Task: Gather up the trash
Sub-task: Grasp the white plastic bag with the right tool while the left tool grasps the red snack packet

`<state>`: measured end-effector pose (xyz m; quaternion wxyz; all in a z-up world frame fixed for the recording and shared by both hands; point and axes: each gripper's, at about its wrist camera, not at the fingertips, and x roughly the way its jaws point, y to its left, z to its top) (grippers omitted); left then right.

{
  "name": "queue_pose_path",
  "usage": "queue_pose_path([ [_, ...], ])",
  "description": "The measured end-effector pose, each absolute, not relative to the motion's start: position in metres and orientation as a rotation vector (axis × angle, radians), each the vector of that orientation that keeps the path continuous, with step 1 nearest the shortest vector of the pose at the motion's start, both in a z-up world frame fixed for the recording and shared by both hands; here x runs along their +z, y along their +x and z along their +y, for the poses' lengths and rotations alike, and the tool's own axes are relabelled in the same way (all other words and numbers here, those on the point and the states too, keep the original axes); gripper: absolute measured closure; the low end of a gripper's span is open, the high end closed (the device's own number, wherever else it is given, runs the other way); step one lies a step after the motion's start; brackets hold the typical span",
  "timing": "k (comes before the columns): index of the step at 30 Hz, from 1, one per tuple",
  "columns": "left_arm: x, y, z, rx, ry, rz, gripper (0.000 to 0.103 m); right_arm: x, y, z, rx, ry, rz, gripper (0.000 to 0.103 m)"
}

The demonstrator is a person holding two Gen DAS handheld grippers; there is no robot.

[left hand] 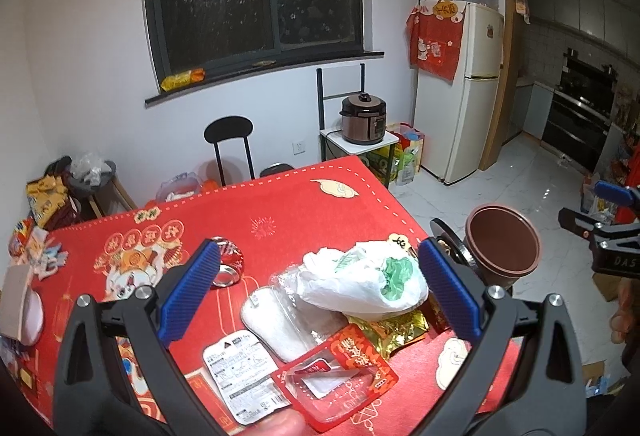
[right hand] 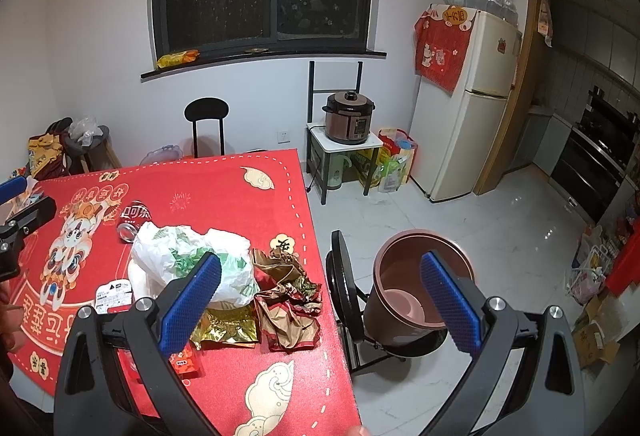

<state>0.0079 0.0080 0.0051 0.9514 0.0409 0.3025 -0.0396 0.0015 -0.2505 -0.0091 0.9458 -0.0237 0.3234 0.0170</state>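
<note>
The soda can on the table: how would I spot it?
Look at the red tablecloth. Behind the white plastic bag and wrappers, the soda can lies on its side alone. It is the only metal thing there, red with a shiny silver end.

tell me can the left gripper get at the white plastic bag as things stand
Probably yes: the left gripper is open and empty, the white plastic bag lies on top of the trash pile between its fingers, nothing covering it.

black tongs (left hand: pixel 318 288), ribbed blue pads (left hand: pixel 188 290), silver screws
</note>
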Motion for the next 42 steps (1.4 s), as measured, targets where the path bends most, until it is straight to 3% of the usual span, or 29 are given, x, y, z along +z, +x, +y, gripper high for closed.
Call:
queue_pose_path([
  [13, -0.064, -0.002, 0.111, 0.099, -0.107, 0.771, 0.005, -0.067, 0.035, -0.211, 0.267, 0.005, 0.746, 0.005],
  [25, -0.117, -0.015, 0.145, 0.189, -0.185, 0.849, 0.007, -0.106, 0.062, -0.124, 0.442, -0.303, 0.775, 0.005],
  [33, -0.139, -0.005, 0.148, 0.105, -0.219, 0.886, 0.029, -0.154, 0.103, -0.063, 0.476, -0.512, 0.774, 0.005],
  [35, -0.146, -0.003, 0.147, 0.073, -0.235, 0.905, 0.032, -0.169, 0.112, -0.058, 0.473, -0.535, 0.818, 0.019],
  [37, -0.155, -0.002, 0.144, 0.022, -0.243, 0.927, 0.040, -0.176, 0.117, -0.058, 0.468, -0.501, 0.885, 0.060],
  [38, -0.158, -0.002, 0.142, -0.003, -0.241, 0.936, 0.042, -0.175, 0.114, -0.060, 0.459, -0.481, 0.883, 0.063],
  [40, -0.164, -0.003, 0.137, -0.031, -0.237, 0.952, 0.047, -0.165, 0.107, -0.065, 0.471, -0.437, 0.859, 0.080],
  [42, -0.171, -0.003, 0.133, -0.071, -0.243, 0.971, 0.054, -0.154, 0.099, -0.069, 0.471, -0.410, 0.827, 0.085],
])
